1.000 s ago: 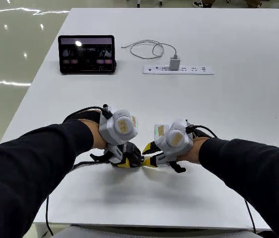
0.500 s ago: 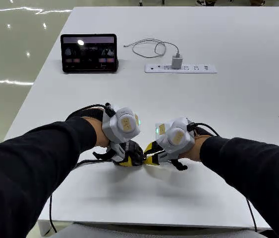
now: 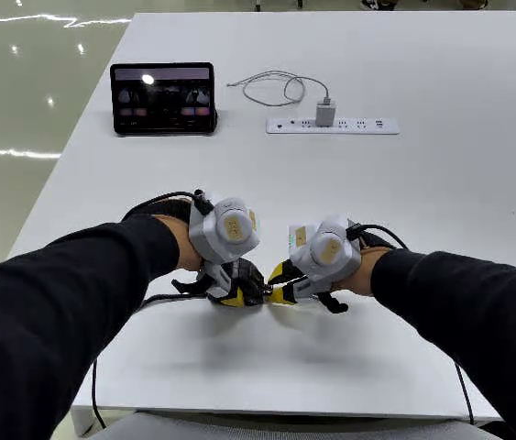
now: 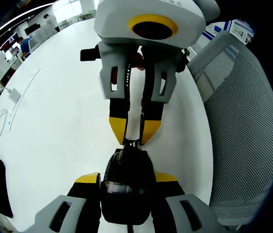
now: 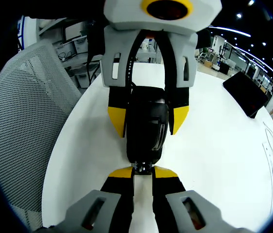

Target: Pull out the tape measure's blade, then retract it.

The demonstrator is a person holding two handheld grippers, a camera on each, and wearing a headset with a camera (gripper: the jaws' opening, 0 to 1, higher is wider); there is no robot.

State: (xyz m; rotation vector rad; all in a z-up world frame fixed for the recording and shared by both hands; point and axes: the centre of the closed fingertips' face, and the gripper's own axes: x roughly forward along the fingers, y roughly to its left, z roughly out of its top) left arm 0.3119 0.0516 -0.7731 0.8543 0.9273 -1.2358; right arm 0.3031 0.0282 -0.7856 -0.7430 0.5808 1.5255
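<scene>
White table (image 3: 422, 211), seen from the head view: the two tools meet nose to nose at lower centre of frame, close to the table's near edge. Noted the left hand-held gripper (image 4: 126, 178) clenched on a black tape measure (image 4: 126, 194); the case sits between its yellow-tipped jaws at bottom centre of the left gripper view. Noted the right hand-held gripper (image 5: 142, 173) pinched tight on the blade's end hook (image 5: 142, 167), its jaws almost touching each other. Hook lies right at the mouth of the case, with hardly any blade showing between them. Cannot tell whether the case rests on the table or hangs just above it. Black sleeves (image 3: 65, 302) on both arms. Upper left of head view: tablet (image 3: 162, 98) propped up, screen lit. Upper centre: power strip (image 3: 358, 126) with a white charger (image 3: 324, 114) plugged in and its cable (image 3: 271, 89) looped beside it. Grey mesh chair (image 4: 243, 126) at right of the left gripper view.
</scene>
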